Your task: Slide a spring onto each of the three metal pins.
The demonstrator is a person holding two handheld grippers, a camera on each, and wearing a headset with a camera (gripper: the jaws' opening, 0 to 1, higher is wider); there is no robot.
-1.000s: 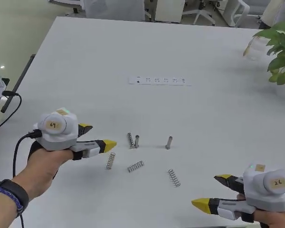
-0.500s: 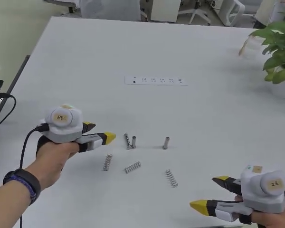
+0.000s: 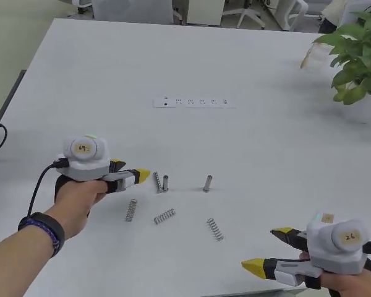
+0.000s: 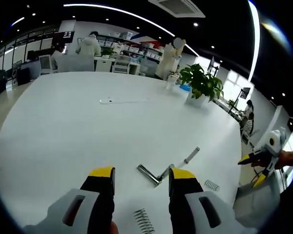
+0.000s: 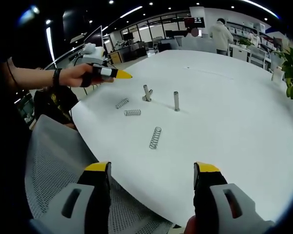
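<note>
Tips of the left tongs (image 3: pixel 131 170) stand apart with nothing between them, aimed rightward at a pair of pins (image 3: pixel 165 183) just past them, while the nearest spring (image 3: pixel 131 209) lies on the table (image 3: pixel 247 142) just toward the person from those tips, its long axis running roughly away from the person. The right tongs (image 3: pixel 264 249), also wide open and empty, hover by the table's near edge, with the right spring (image 3: pixel 214 228) between them and the third pin (image 3: pixel 207 183). The left tongs look better placed for a first pick, turning down and back to that nearest spring.
</note>
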